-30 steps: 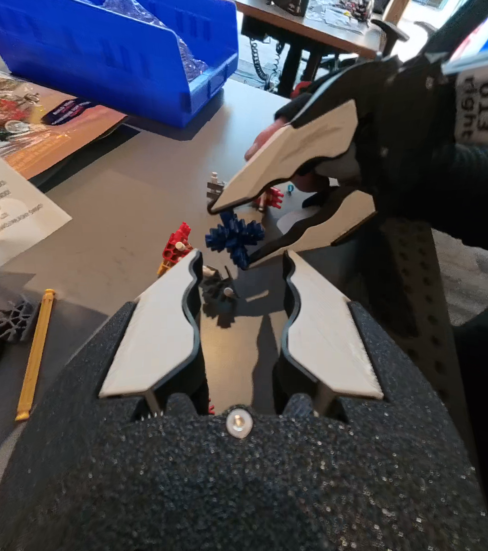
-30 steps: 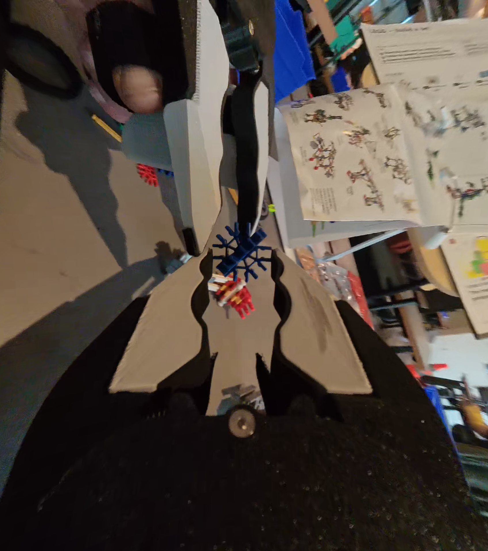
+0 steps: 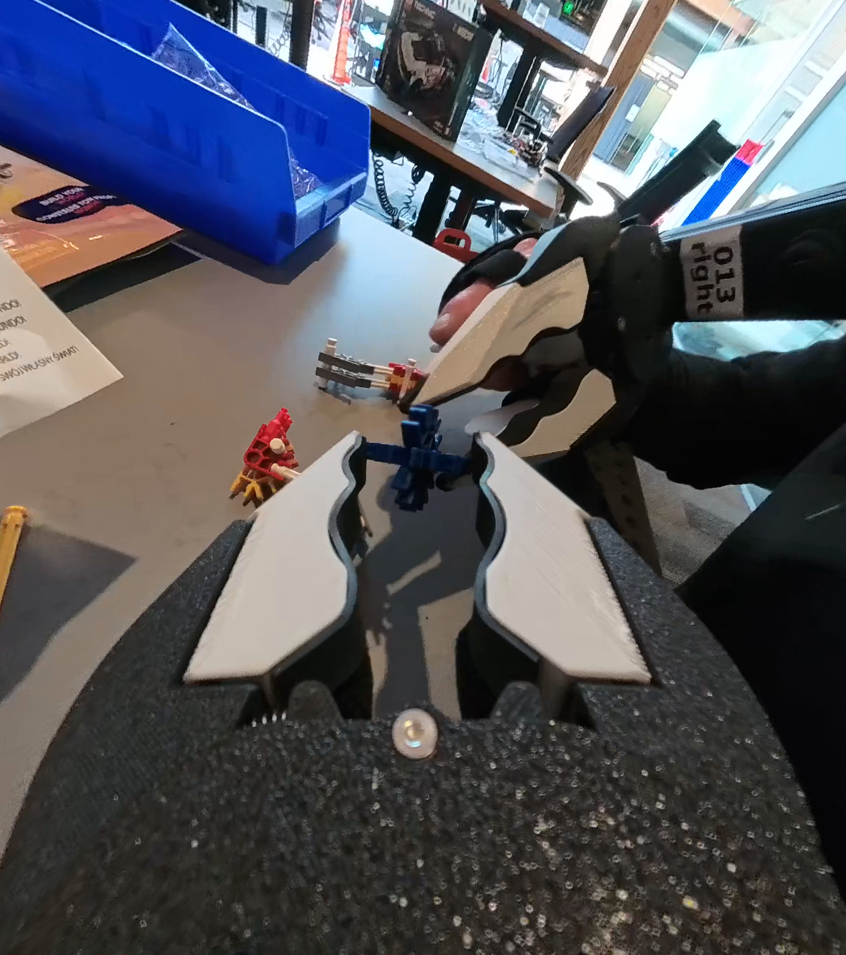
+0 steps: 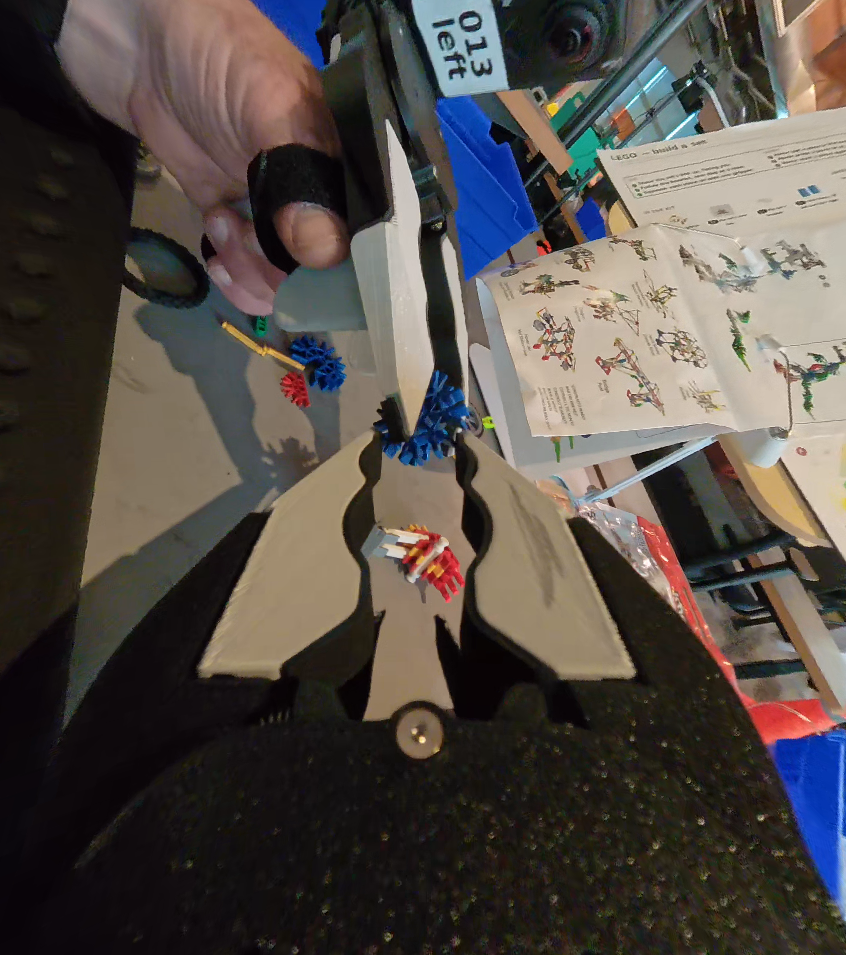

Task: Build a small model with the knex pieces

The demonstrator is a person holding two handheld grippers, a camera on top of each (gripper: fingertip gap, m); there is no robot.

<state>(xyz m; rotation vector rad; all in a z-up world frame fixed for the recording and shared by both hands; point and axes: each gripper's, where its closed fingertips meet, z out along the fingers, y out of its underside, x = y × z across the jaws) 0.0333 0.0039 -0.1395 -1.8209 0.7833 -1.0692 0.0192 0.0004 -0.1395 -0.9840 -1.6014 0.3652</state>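
The blue snowflake-shaped connector cluster [image 3: 418, 460] hung above the grey counter [image 3: 214, 330], pinched between the tips of the left gripper [image 3: 416, 455], whose jaws were clenched on its spokes; the right gripper [image 4: 418, 439] also had its jaws closed against the cluster. It looked light, rigid plastic with thin spokes, likely best gripped across the hub.

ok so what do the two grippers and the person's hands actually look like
Both grippers match: a black, grainy, speckled body with a silver screw at its centre, and two pale grey wavy-edged fingers lined in black. The left gripper and right gripper each carry a white label with black print. A black strap loops over the left hand; the right hand is mostly hidden, its sleeve dark.
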